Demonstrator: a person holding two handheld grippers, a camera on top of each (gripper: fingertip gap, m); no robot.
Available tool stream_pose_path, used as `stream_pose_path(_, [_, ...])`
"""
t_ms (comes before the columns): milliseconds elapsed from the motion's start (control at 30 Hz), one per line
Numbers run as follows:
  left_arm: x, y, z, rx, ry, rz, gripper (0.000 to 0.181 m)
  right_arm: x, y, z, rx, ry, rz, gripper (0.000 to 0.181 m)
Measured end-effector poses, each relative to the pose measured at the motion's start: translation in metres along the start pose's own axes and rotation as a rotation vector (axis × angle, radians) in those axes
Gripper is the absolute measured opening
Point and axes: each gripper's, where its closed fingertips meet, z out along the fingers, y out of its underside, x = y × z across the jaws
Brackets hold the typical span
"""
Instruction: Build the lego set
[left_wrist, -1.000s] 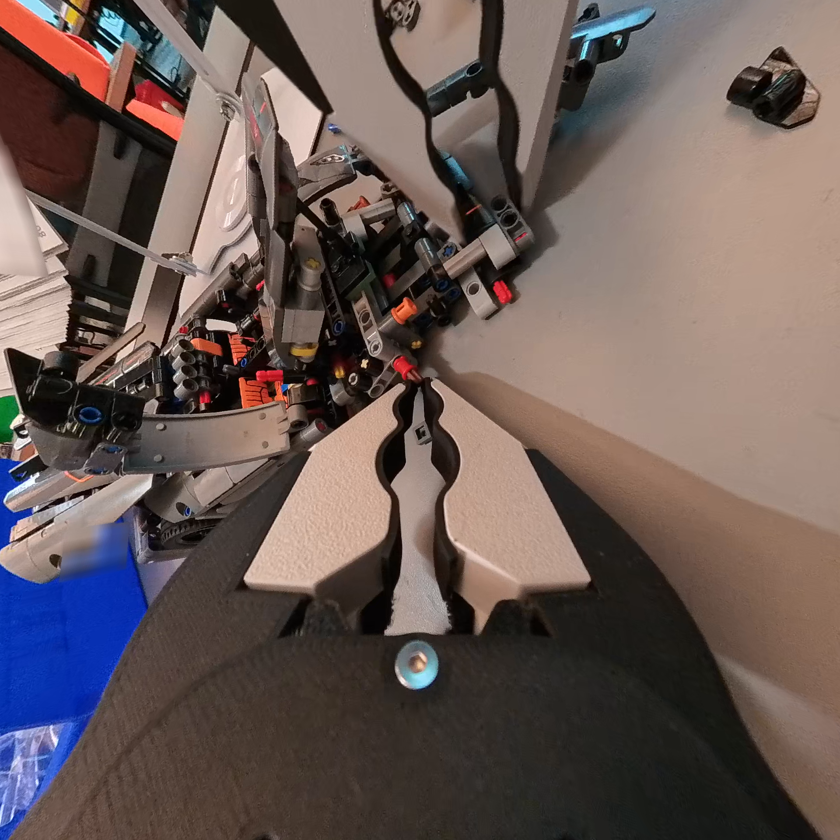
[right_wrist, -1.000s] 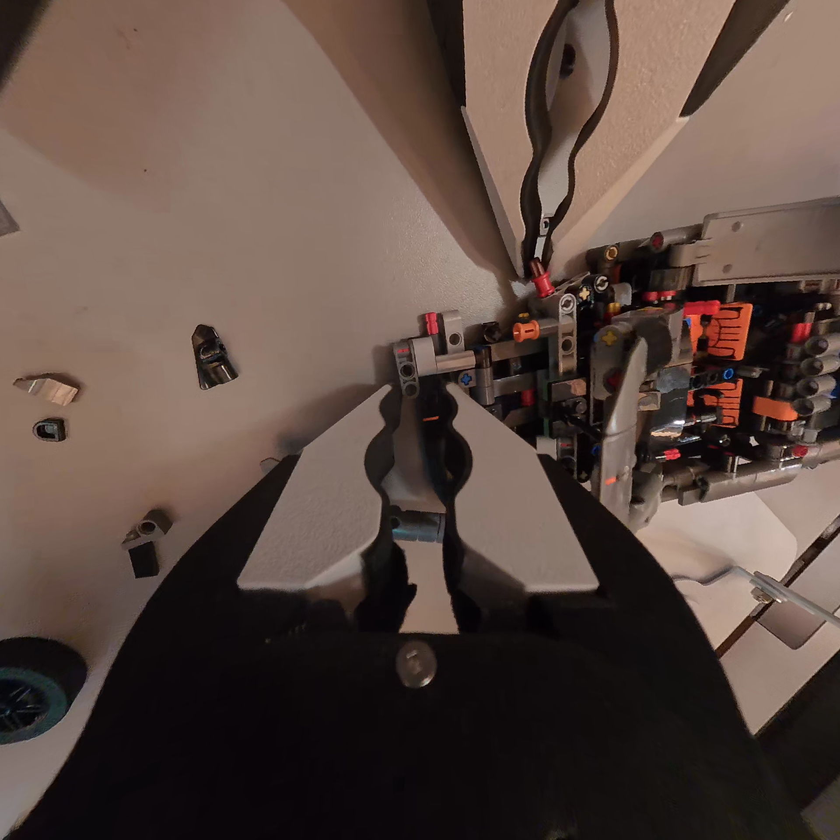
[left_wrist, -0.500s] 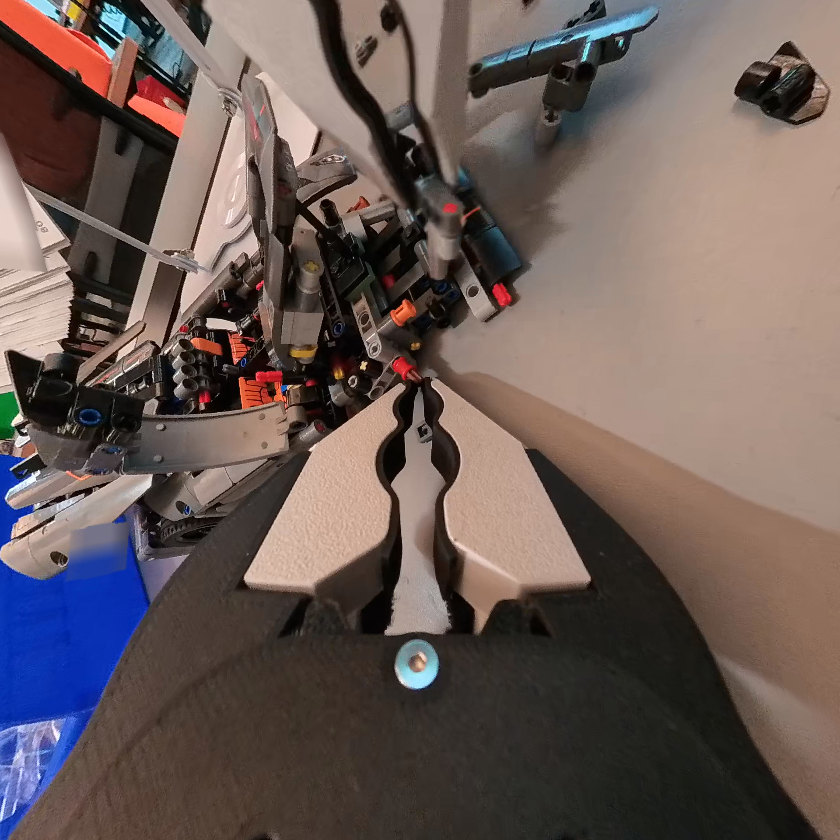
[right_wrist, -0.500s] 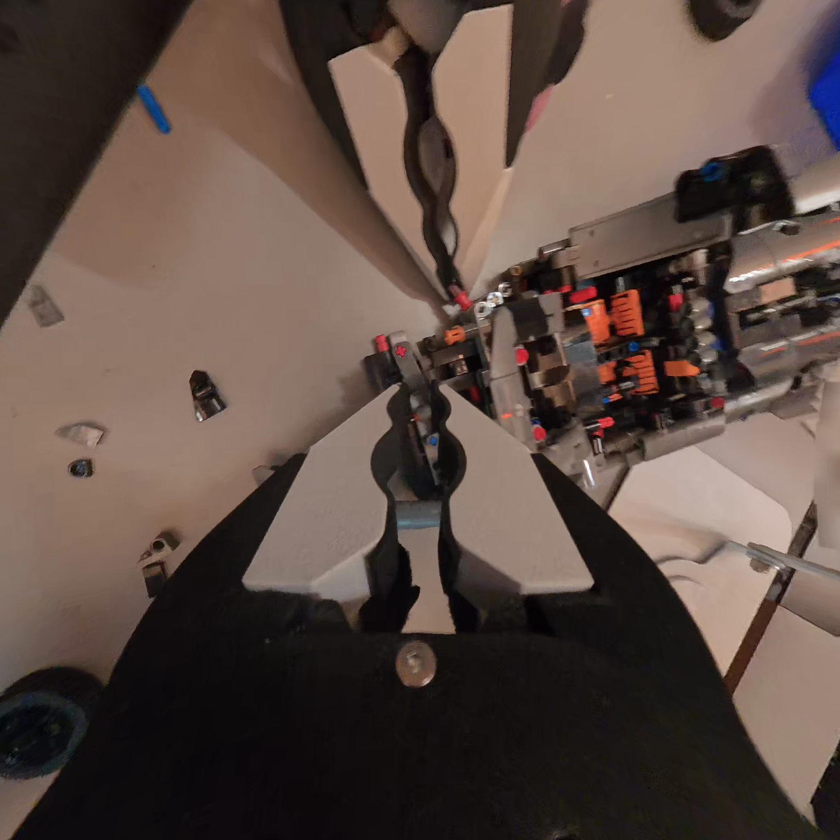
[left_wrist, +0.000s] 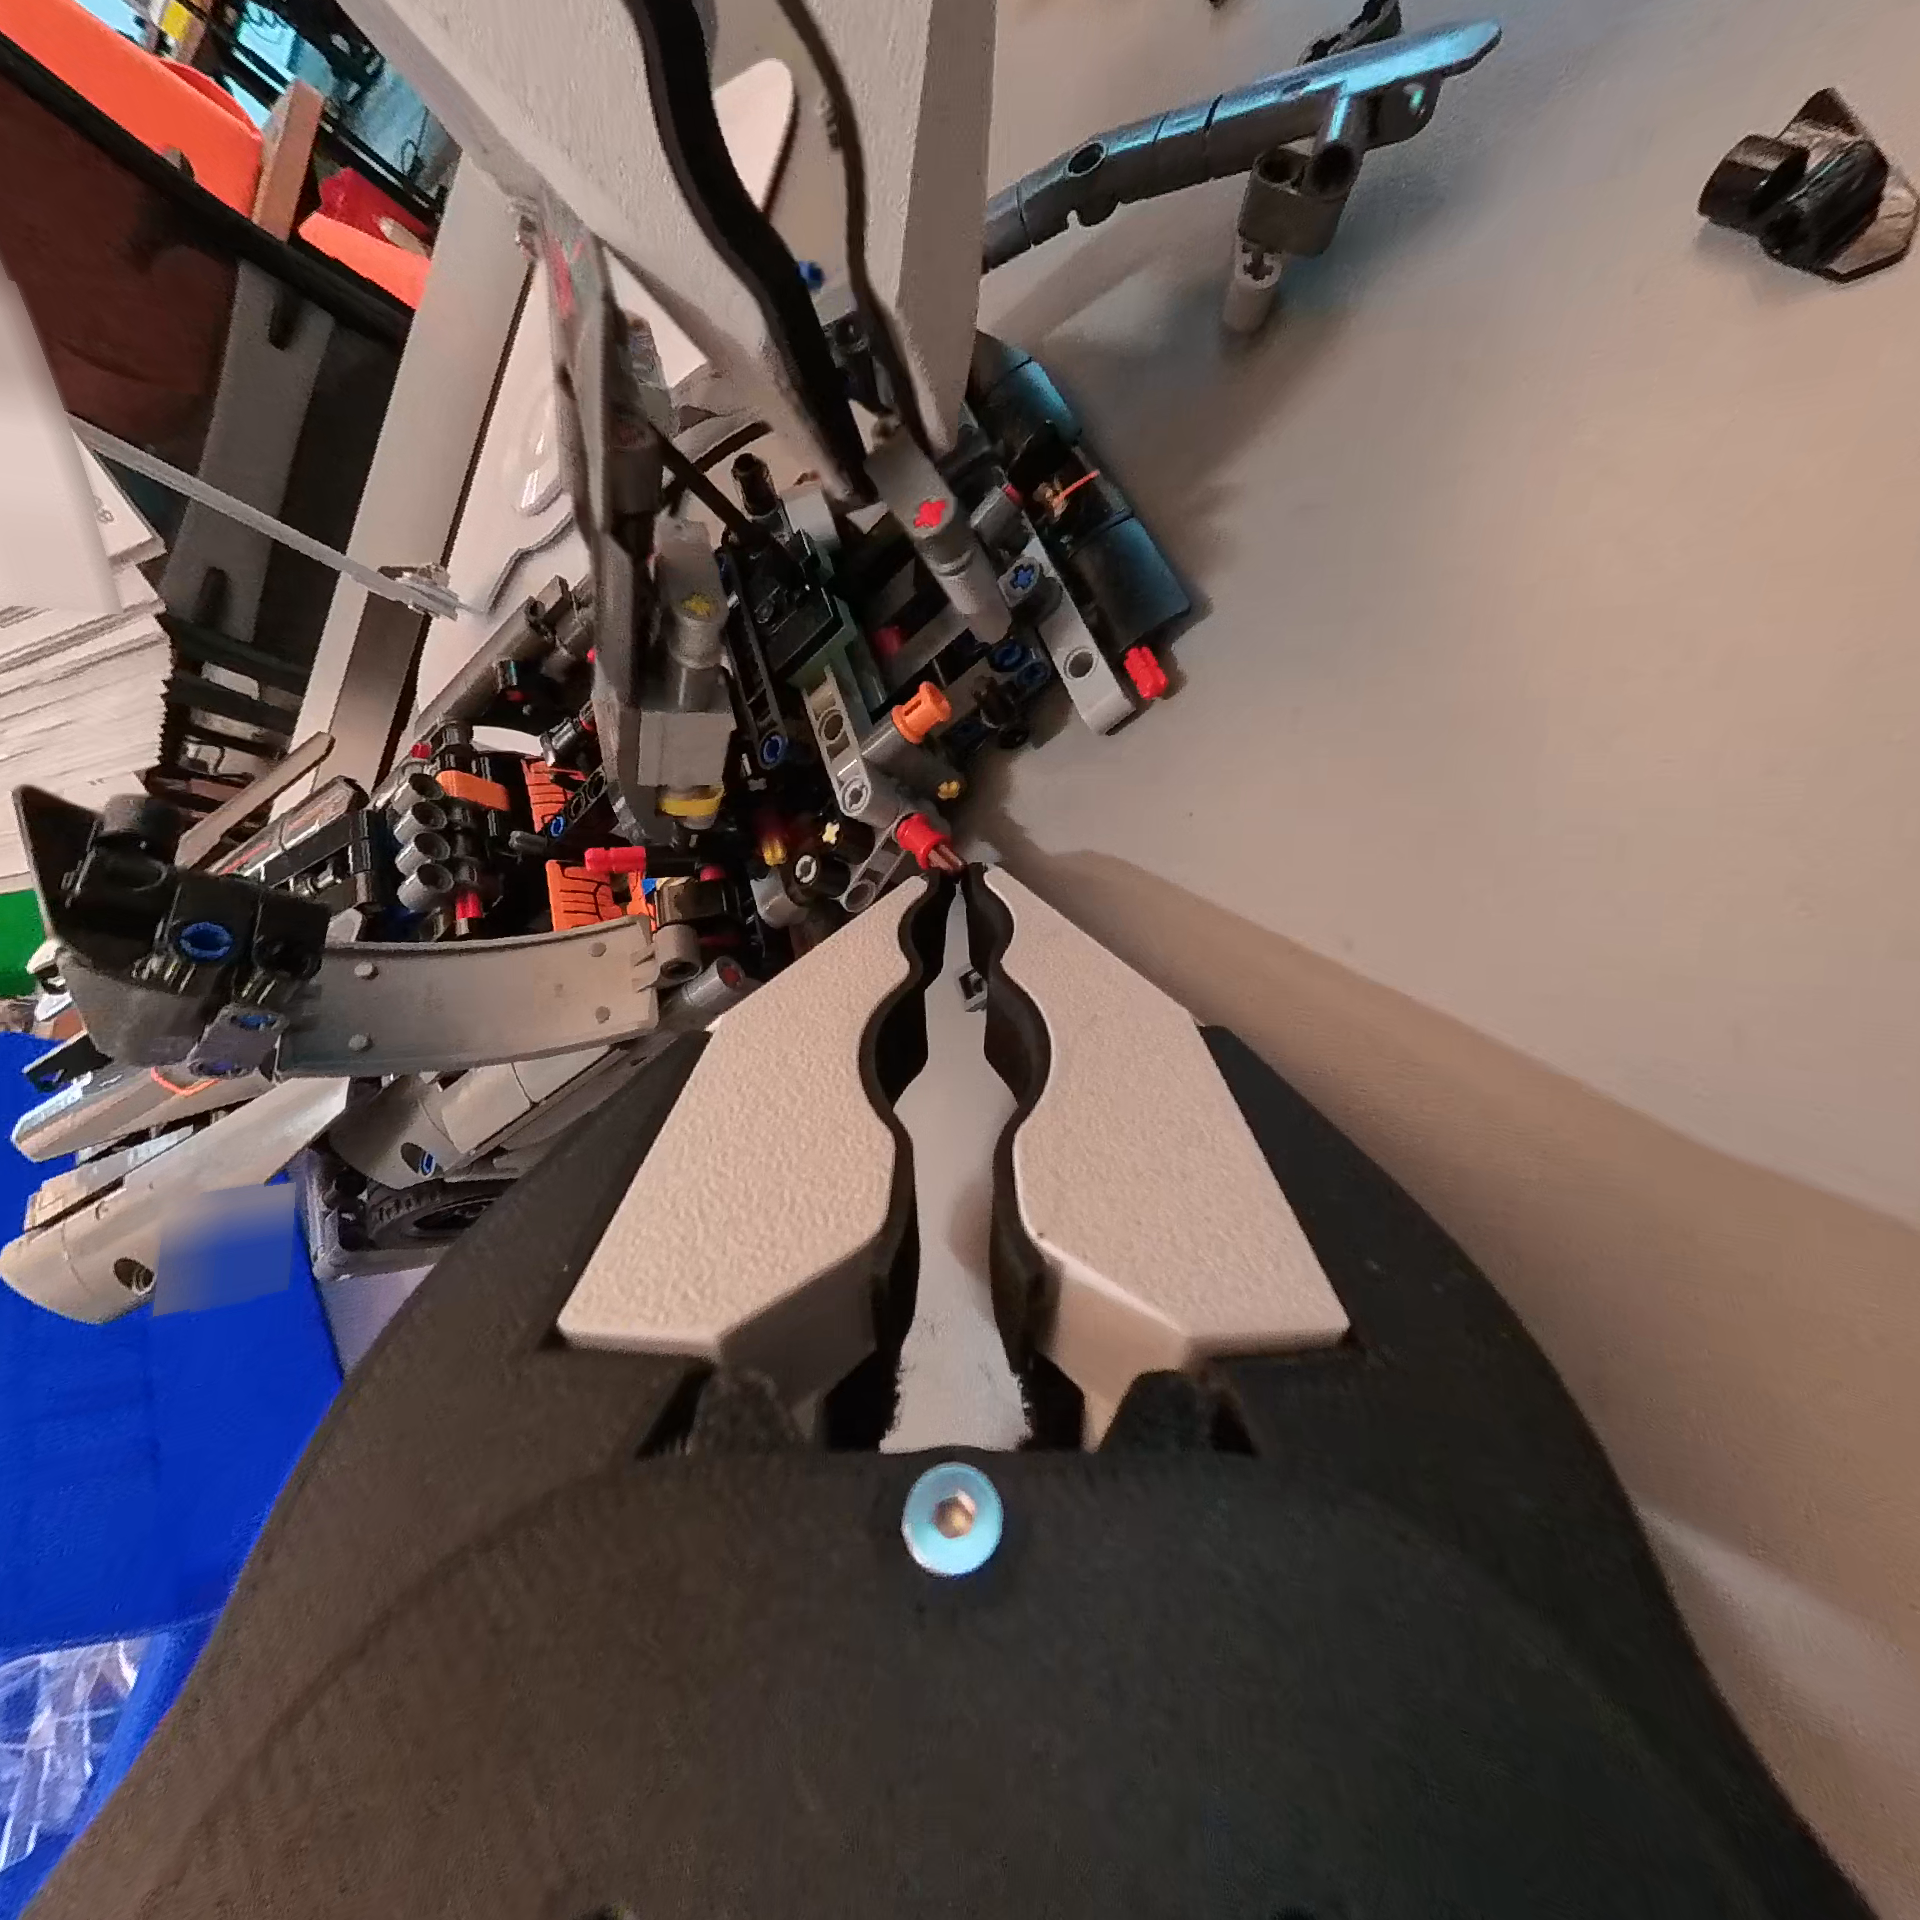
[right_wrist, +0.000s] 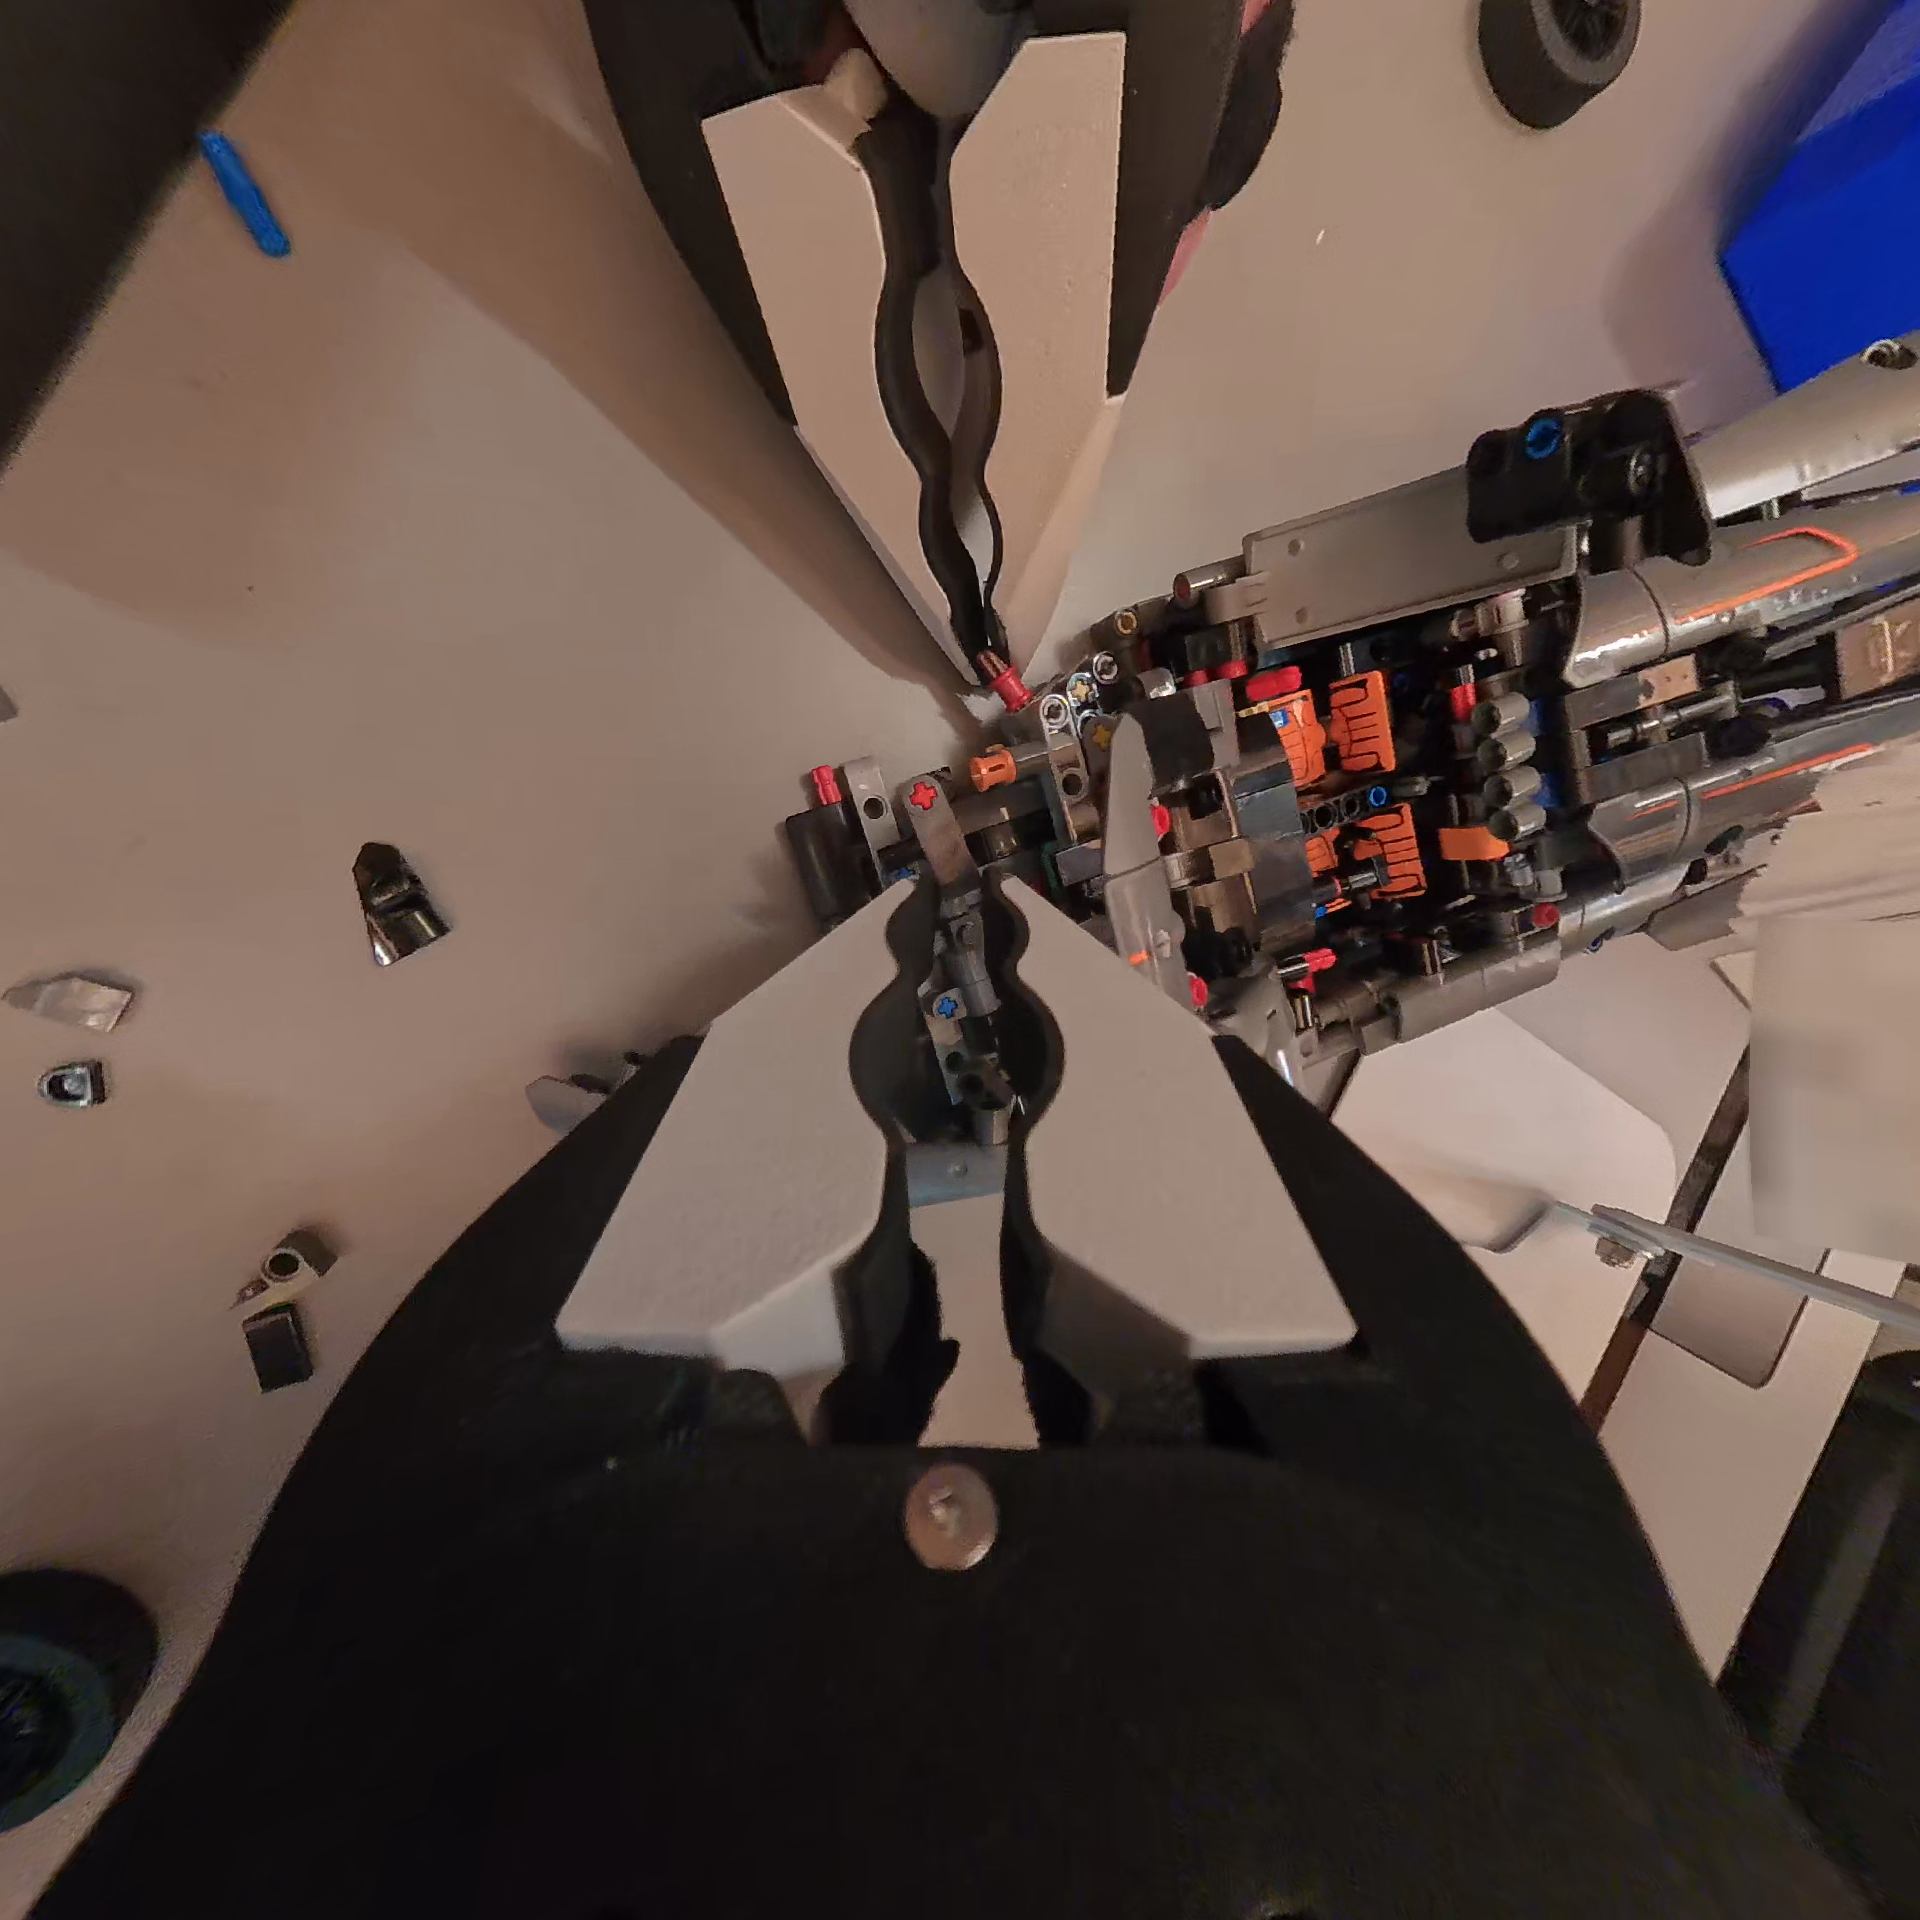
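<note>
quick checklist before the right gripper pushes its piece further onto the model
1. Left gripper shut on the small red pin at the grey, black and orange lego car model: ok.
2. Right gripper shut on the grey beam sub-assembly with a red cross axle end: ok.
3. Sub-assembly touching the model's end: ok.
4. Pin holes lined up: cannot tell.
5. Loose black curved piece away from the grippers: ok.

Each wrist camera looked forward along its own fingers from close range, the left toward 12 o'clock and the right facing it, both sharing the model (left_wrist: 665, 790) (right_wrist: 1382, 790), with the opposite gripper at 12 o'clock.
</note>
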Motion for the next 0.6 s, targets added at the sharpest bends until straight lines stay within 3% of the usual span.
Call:
stream_pose_path(300, [0.001,-0.001,0.000,0.002,0.003,0.004,0.001,-0.012,-0.011,-0.012,0.051,-0.040,-0.077,0.003])
stream_pose_path(600, [0.001,-0.001,0.000,0.001,0.002,0.006,0.001,-0.004,-0.007,-0.004,0.017,0.033,-0.102,0.000])
